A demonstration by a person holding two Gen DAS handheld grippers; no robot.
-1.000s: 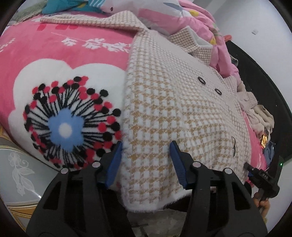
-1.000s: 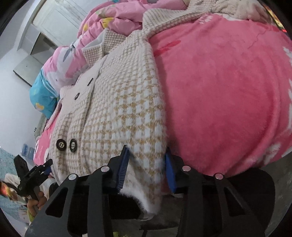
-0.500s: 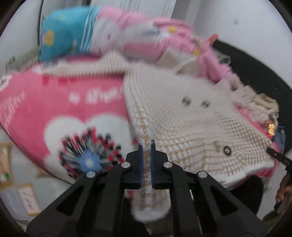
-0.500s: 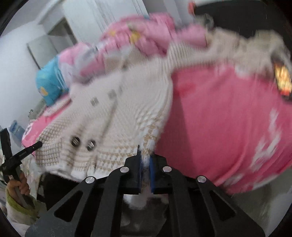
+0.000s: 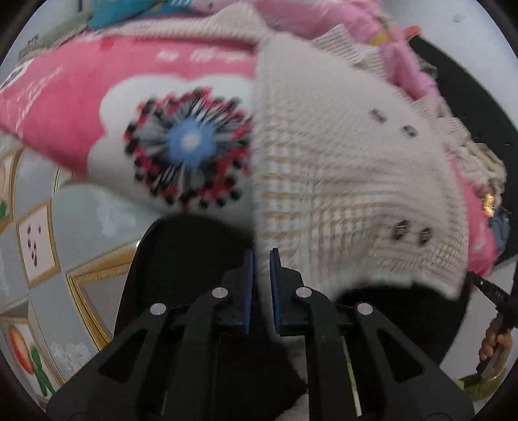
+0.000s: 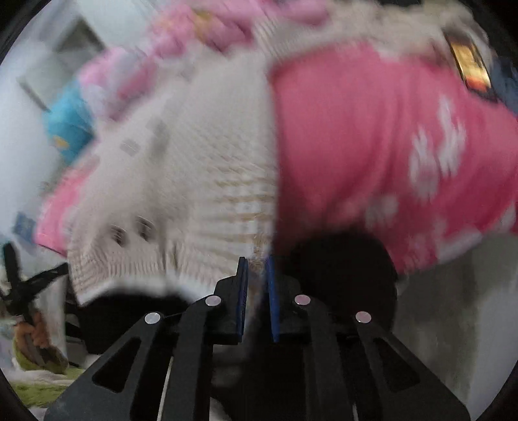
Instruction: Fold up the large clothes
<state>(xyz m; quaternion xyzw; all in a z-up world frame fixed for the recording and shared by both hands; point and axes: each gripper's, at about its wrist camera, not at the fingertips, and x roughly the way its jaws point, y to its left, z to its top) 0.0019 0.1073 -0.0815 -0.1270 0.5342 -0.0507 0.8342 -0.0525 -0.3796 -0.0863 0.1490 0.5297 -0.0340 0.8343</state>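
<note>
- Where the black arms of the left tongs (image 5: 259, 285) fill the near edge of the left wrist view, the blue pads stand narrowly apart with the near left corner of the coat (image 5: 340, 168) hem between them; the jaws are easing open, yet the fabric looks pinched.
- Right tongs (image 6: 257, 291): same posture, blue pads close together on the hem's right corner, jaws also easing open, cloth between them.
- Coat, cream with tan houndstooth check, lies on the bed over a pink blanket (image 5: 136, 74); the near hem is lifted off the blanket edge, with dark shadow beneath it.
- Long axis runs away from both cameras: hem nearest, collar farthest, toward the pillows (image 5: 123, 9). Dark buttons (image 5: 411, 231) in pairs face up.
- Blanket: large white flower patch with blue centre (image 5: 189, 141), just left of the coat's edge.
- Right view: the other tool and a hand (image 6: 30, 330) show at lower left. Motion blur is heavy in both views.
- Beyond: heaped pink bedding (image 6: 210, 29).
</note>
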